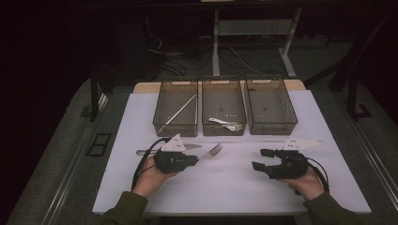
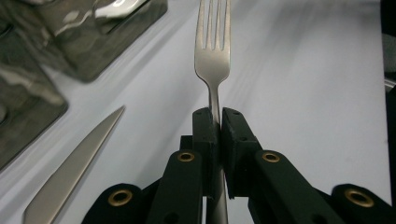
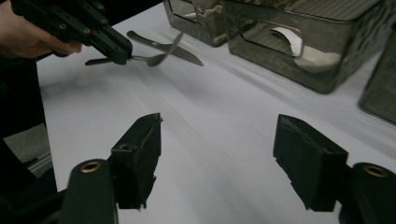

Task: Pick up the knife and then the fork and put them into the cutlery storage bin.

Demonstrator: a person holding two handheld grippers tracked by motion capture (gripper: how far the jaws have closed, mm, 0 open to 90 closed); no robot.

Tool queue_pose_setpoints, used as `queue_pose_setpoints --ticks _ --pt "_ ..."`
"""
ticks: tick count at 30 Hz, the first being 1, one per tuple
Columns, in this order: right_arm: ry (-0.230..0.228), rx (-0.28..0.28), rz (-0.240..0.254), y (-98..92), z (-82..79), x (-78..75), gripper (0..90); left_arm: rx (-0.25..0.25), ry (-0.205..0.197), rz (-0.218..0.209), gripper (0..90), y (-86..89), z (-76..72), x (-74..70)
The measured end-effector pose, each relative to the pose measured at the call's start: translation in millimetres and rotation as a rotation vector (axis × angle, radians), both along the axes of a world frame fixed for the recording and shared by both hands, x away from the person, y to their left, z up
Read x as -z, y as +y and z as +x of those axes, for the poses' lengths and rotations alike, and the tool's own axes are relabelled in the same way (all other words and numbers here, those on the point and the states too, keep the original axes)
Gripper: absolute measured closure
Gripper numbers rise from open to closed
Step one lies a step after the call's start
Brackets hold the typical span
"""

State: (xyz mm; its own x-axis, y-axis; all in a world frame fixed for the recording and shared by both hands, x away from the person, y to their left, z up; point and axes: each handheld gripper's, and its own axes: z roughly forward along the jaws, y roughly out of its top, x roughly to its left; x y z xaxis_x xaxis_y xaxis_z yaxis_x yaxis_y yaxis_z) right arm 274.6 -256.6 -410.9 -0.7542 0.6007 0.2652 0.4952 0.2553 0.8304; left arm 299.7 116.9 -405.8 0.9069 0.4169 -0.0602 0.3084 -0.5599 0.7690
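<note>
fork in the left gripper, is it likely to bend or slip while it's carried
The fork looks like polished metal, so it probably stays stiff. The left gripper pinches only its thin, smooth handle, so it might pivot or slide. The heavier tined end sticks well past the fingers and could droop.

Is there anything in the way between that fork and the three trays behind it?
Nothing visible. The left gripper holds the fork clear above the white mat, and bare mat lies between it and the trays. The knife lies off to the side, behind the gripper.
</note>
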Motion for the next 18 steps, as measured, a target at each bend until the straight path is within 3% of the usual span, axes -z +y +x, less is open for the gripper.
queue_pose_setpoints --ticks 3,9,18 --pt "0.006 -0.008 0.018 8.0 4.2 -1.6 35.6 0.005 0.005 -0.019 83.8 -12.2 -3.0 -1.8" --pt "0.008 -0.013 0.04 21.4 13.1 -4.8 40.8 -0.005 -0.031 -0.019 83.8 -34.9 -8.3 -3.0" --pt "0.049 -0.022 0.054 40.9 27.8 -2.1 50.4 -0.012 -0.063 -0.029 83.8 -53.6 -11.6 -4.4"
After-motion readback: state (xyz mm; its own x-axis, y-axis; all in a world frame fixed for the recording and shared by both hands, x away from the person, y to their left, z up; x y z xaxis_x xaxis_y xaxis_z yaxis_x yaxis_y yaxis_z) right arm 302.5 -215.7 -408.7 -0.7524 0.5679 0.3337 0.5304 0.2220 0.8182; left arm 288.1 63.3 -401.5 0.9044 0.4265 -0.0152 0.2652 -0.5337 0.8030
